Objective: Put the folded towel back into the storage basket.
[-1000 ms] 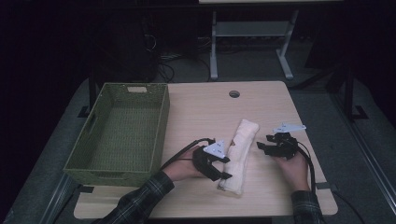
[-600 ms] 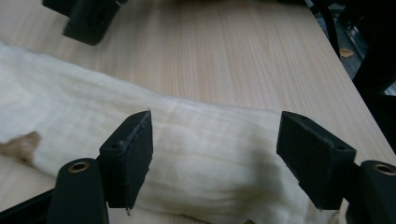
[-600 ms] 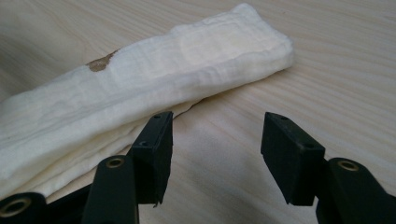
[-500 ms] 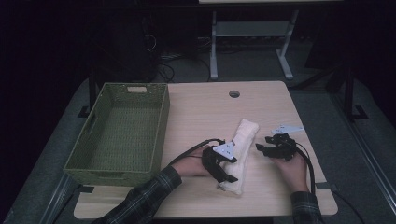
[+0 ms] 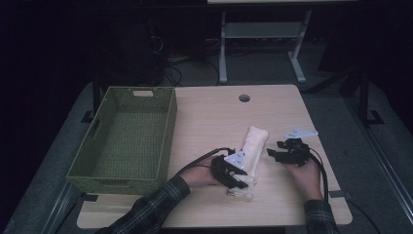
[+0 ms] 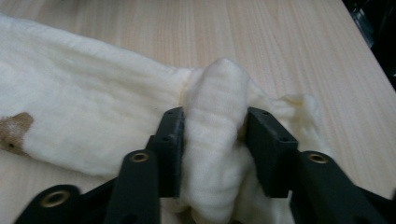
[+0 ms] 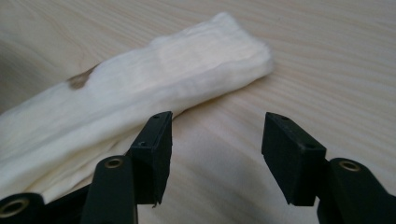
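A folded cream cloth [image 5: 251, 151] lies lengthwise on the wooden table [image 5: 214, 117], right of middle, with a brown stain [image 6: 14, 130] on it. My left gripper [image 5: 236, 174] sits at the cloth's near end; its jaws have just been closing and now pinch a raised fold of the cloth [image 6: 215, 121]. My right gripper [image 5: 275, 155] rests just right of the cloth, open, with bare table between its pads [image 7: 156, 149]. The cloth's far end [image 7: 224, 51] lies ahead and to the left in the right gripper view.
A green woven basket [image 5: 129, 136] stands on the table's left side, with nothing in it. A round cable hole [image 5: 244, 98] sits near the far edge. Bare wood lies beyond and right of the cloth. A metal frame [image 5: 263, 44] stands behind the table.
My left gripper moved right and down onto the cloth's near end and closed on a fold of it. The right gripper stayed where it was.
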Available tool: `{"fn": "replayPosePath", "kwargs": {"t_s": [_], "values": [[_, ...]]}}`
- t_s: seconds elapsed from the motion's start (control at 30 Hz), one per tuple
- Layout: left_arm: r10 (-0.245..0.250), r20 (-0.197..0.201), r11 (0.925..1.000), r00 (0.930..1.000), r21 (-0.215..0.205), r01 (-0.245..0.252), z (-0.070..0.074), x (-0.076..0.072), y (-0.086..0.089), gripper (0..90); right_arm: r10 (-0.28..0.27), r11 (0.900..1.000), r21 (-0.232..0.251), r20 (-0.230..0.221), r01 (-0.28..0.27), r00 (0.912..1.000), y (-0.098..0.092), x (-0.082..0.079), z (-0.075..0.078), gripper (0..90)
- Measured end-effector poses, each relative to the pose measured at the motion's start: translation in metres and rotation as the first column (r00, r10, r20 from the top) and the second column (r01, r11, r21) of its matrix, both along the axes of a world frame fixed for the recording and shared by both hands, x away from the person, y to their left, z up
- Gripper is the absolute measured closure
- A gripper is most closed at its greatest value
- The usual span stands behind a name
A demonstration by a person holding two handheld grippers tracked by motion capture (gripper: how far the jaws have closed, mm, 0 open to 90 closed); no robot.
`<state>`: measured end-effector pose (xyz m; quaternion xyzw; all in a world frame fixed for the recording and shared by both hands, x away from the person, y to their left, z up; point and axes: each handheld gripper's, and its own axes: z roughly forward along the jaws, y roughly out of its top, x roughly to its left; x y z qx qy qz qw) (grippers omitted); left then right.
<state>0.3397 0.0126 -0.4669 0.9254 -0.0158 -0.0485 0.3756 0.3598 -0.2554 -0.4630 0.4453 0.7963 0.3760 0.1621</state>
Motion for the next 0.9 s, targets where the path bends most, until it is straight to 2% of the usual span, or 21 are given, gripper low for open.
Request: {"fn": "replayPosePath", "kwargs": {"t_s": [0.17, 0.23, 0.4, 0.43, 0.57, 0.63, 0.7, 0.77, 0.8, 0.9], "values": [[0.008, -0.010, 0.9998, 0.9999, 0.017, -0.008, 0.002, -0.006, 0.002, 70.5, 0.056, 0.998, 0.030, -0.020, -0.056, 0.9982, 0.006, 0.015, 0.009, 42.1], [0.002, 0.002, 0.9996, 1.0000, 0.030, -0.002, 0.003, -0.007, 0.003, 72.0, 0.090, 0.996, 0.020, -0.025, -0.090, 0.9956, 0.011, 0.022, 0.013, 42.1], [0.010, -0.008, 0.9995, 0.9999, 0.030, -0.009, 0.003, -0.007, 0.003, 72.8, 0.159, 0.987, 0.012, -0.031, -0.159, 0.9868, 0.025, 0.049, 0.020, 43.9], [0.016, -0.014, 0.9997, 0.9998, 0.019, -0.015, 0.002, -0.007, 0.003, 72.9, 0.172, 0.985, 0.011, -0.043, -0.171, 0.9842, 0.027, 0.055, 0.020, 44.0], [0.012, -0.027, 0.9999, 0.9996, 0.008, -0.012, 0.001, -0.005, 0.004, 73.3, 0.190, 0.981, -0.013, -0.095, -0.192, 0.9771, 0.033, 0.080, 0.013, 44.9], [0.009, -0.026, 0.9999, 0.9996, 0.007, -0.009, 0.001, -0.004, 0.004, 73.6, 0.206, 0.977, -0.029, -0.101, -0.210, 0.9734, 0.034, 0.089, 0.011, 45.4], [0.008, -0.027, 0.9999, 0.9996, 0.007, -0.007, 0.001, -0.004, 0.004, 73.6, 0.215, 0.974, -0.051, -0.103, -0.221, 0.9711, 0.036, 0.095, 0.009, 46.1], [0.007, -0.029, 0.9999, 0.9996, 0.008, -0.007, 0.001, -0.004, 0.004, 73.7, 0.234, 0.970, -0.036, -0.122, -0.240, 0.9647, 0.038, 0.098, 0.007, 47.1], [0.007, -0.030, 0.9999, 0.9995, 0.009, -0.007, 0.001, -0.003, 0.004, 73.7, 0.242, 0.967, -0.046, -0.115, -0.249, 0.9634, 0.039, 0.099, 0.005, 47.4], [0.011, -0.029, 0.9999, 0.9995, 0.010, -0.011, 0.001, -0.004, 0.003, 73.8, 0.246, 0.963, -0.073, -0.137, -0.258, 0.9594, 0.042, 0.101, -0.001, 49.4]]}}
